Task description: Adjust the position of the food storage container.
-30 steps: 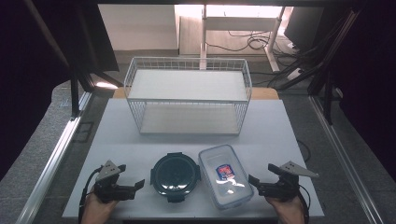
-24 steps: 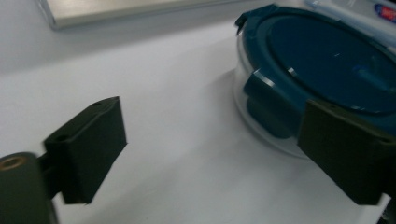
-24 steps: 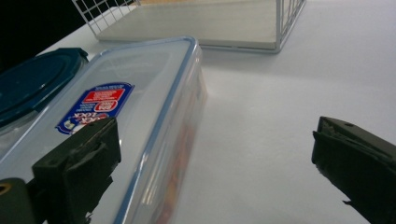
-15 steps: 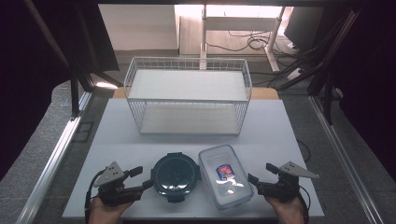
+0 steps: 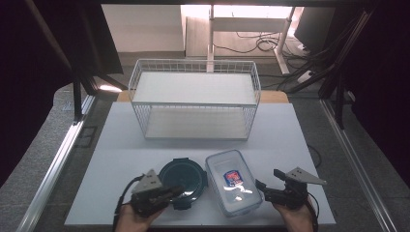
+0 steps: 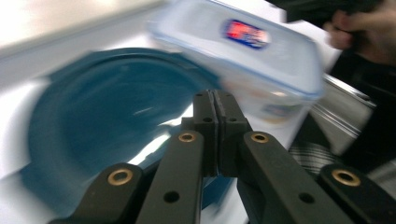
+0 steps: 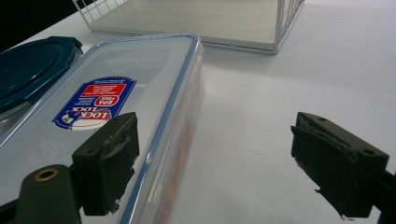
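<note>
A round dark teal container (image 5: 183,175) with its lid on sits at the table's front, and a clear rectangular container (image 5: 233,181) with a blue-rimmed lid and a red and blue label lies right beside it. My left gripper (image 5: 176,190) rests at the round container's near edge. In the left gripper view, which is blurred, the left gripper (image 6: 215,100) is shut with nothing between its jaws, just above the teal lid (image 6: 102,116). My right gripper (image 7: 215,135) is open at the rectangular container (image 7: 116,98), with one jaw over its lid and the other over bare table.
A white wire basket (image 5: 196,99) with a shelf stands at the back middle of the white table (image 5: 300,140). Dark frame posts and metal rails run along both sides. Cables lie on the floor beyond.
My left gripper has moved right, from the table's front left to the round container's near edge. The right gripper has stayed by the rectangular container.
</note>
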Motion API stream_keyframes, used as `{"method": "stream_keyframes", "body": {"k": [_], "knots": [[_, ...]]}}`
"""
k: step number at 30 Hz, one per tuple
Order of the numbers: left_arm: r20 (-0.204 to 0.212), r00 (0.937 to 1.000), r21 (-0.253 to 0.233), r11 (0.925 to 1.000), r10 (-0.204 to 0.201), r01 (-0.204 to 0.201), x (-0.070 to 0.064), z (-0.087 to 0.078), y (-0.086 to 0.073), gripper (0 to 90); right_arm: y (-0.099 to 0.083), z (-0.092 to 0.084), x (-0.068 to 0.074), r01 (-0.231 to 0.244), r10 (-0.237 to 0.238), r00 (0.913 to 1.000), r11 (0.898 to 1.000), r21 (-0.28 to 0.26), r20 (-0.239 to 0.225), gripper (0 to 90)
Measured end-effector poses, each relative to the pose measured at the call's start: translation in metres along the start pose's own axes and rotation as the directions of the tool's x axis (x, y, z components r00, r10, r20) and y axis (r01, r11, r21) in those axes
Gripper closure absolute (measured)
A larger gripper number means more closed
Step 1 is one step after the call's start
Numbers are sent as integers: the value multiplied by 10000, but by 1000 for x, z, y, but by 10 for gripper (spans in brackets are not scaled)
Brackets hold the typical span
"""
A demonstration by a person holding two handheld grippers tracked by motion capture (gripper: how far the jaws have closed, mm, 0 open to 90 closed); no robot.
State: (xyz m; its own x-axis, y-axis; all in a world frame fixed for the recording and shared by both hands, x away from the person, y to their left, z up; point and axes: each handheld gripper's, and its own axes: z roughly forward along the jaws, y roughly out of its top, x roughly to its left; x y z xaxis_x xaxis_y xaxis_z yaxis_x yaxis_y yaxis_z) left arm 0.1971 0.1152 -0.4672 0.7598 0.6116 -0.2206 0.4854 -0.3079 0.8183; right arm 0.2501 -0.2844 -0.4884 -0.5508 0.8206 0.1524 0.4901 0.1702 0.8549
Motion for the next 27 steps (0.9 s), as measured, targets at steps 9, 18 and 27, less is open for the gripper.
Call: {"method": "stream_keyframes", "body": {"k": [9, 18, 27], "knots": [[-224, 9892, 1317, 9812, 1452, -1410, -34, 56, 25, 900, 0, 0, 1, 177, -177, 9998, 9998, 33, 12, 149], [-799, 9899, 2239, 9698, 1172, -967, -29, 72, 20, 900, -1, -1, -1, 211, -212, 9998, 9997, 96, 51, 150], [-1198, 9896, 1981, 9787, 797, -548, -5, 65, 18, 900, -1, -3, -2, 241, -242, 9997, 9997, 78, 99, 150]]}}
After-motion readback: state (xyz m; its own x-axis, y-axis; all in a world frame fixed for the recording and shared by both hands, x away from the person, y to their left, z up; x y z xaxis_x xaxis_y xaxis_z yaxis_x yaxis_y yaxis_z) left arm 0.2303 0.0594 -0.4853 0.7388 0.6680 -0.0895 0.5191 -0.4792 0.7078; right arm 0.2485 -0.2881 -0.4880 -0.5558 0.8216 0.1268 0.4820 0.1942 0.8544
